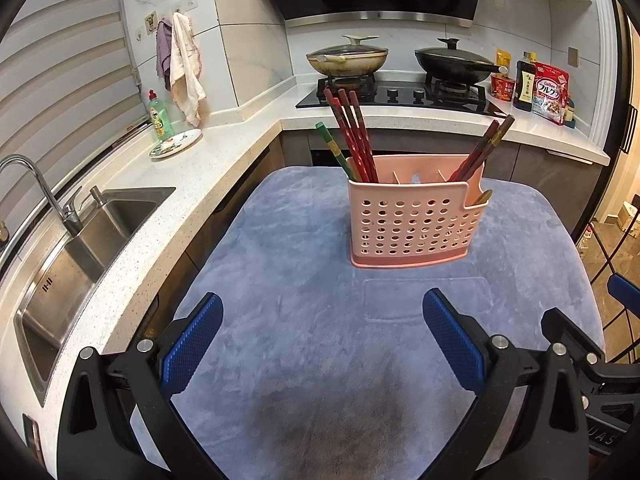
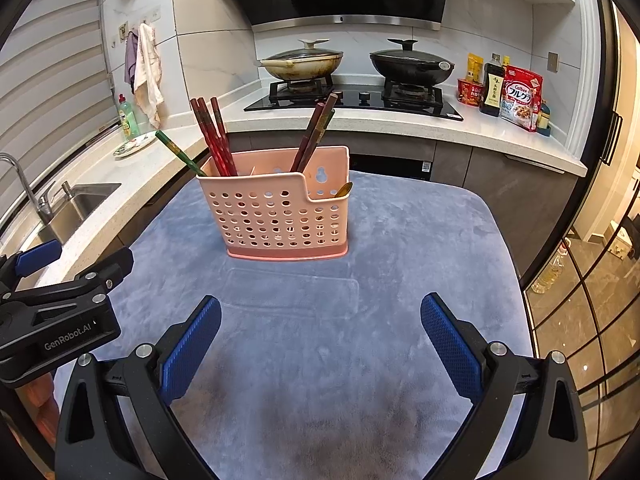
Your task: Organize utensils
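Observation:
A pink perforated utensil holder [image 1: 412, 224] [image 2: 280, 216] stands upright on the blue-grey cloth. Red chopsticks [image 1: 354, 136] [image 2: 212, 136] and one green chopstick [image 1: 334, 148] [image 2: 178, 151] lean in its left compartment. Brown chopsticks [image 1: 486, 144] [image 2: 316, 132] lean in its right compartment. A gold utensil tip [image 1: 484, 197] [image 2: 344, 189] shows in the low front pocket. My left gripper [image 1: 322, 320] is open and empty, in front of the holder. My right gripper [image 2: 320, 320] is open and empty, also in front of it.
The cloth-covered table [image 1: 288, 340] [image 2: 420, 240] shows a rectangular imprint before the holder. A steel sink [image 1: 72, 264] and faucet sit left. A counter with a plate [image 1: 176, 143], soap bottle, stove and two pans [image 1: 348, 58] lies behind. A glass door [image 2: 592, 300] is right.

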The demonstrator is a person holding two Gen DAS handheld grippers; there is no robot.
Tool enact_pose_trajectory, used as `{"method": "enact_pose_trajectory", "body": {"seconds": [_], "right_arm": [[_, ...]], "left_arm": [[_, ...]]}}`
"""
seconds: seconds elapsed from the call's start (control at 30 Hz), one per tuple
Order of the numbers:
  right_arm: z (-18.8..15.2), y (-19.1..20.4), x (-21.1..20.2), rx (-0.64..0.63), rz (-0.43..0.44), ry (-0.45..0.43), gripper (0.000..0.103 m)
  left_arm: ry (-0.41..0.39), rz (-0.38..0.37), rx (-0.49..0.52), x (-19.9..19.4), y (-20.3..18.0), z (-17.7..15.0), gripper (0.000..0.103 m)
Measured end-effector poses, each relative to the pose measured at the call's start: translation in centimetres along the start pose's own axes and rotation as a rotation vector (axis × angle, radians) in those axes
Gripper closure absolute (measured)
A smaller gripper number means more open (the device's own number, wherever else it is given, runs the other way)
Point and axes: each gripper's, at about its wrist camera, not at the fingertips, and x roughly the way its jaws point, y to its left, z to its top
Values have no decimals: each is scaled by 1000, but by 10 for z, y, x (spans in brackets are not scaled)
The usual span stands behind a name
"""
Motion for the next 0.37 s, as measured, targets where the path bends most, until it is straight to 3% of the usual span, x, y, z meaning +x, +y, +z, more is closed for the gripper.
{"method": "enact_pose_trajectory", "body": {"seconds": [0.37], "right_arm": [[1,0,-3,0,-1,-5,7]], "left_arm": [[-20,-26,16,-6,-4,0,7]]}}
